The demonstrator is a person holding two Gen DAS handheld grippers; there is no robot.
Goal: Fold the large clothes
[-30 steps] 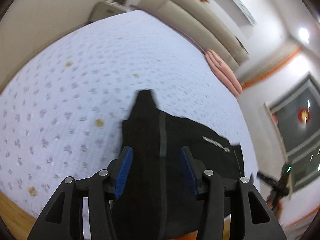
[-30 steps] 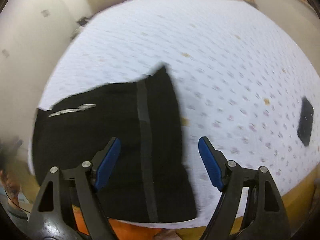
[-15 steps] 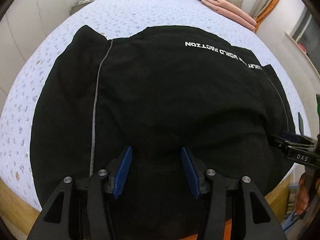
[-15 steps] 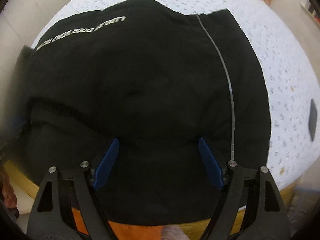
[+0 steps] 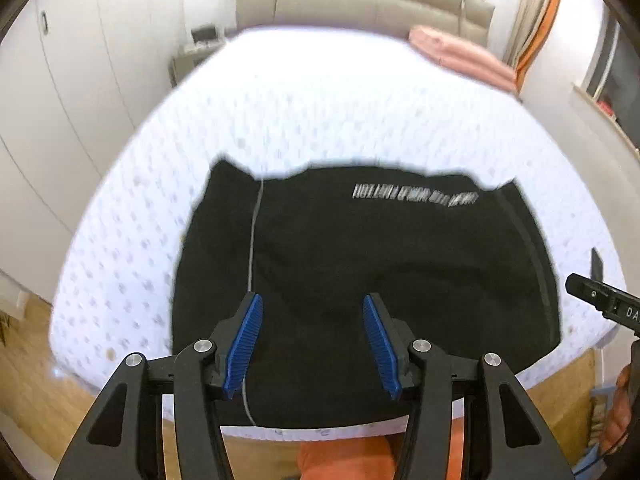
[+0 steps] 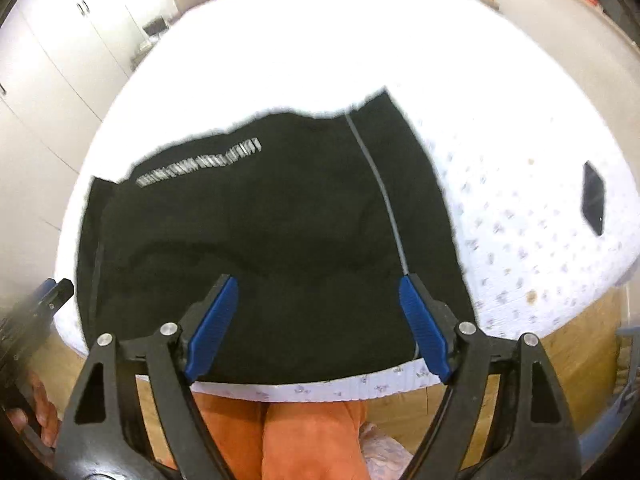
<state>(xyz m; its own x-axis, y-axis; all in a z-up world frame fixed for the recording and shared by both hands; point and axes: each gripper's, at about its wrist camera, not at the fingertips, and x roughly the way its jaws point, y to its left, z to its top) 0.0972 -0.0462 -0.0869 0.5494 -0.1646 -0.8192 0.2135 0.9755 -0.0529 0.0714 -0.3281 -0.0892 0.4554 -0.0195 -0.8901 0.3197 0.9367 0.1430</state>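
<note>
Garment placement decides the next move: the black garment [image 5: 360, 280] lies spread flat on the bed [image 5: 320, 100], at the bed's near edge, below and ahead of both claws, with nothing between it and them. Its long axis runs side to side along that near edge; the line of white lettering [image 5: 414, 196] sits toward its far edge, and a thin grey stripe [image 5: 253, 240] runs from far to near down one side panel. That striped side sits under the left claw [image 5: 312, 340]; the matching stripe on the other side [image 6: 380, 192] ends just beside the right claw [image 6: 316, 324]. So each hand is nearer its own side of the garment, which suggests a two-handed fold from the sides or the near hem.

Both claws point steeply down at the cloth from above the near edge of the bed, clear of the fabric. The left claw stands partly open and empty; the right claw stands wider and empty too. A small dark object [image 6: 594, 200] lies on the bed well to the right of the garment.
</note>
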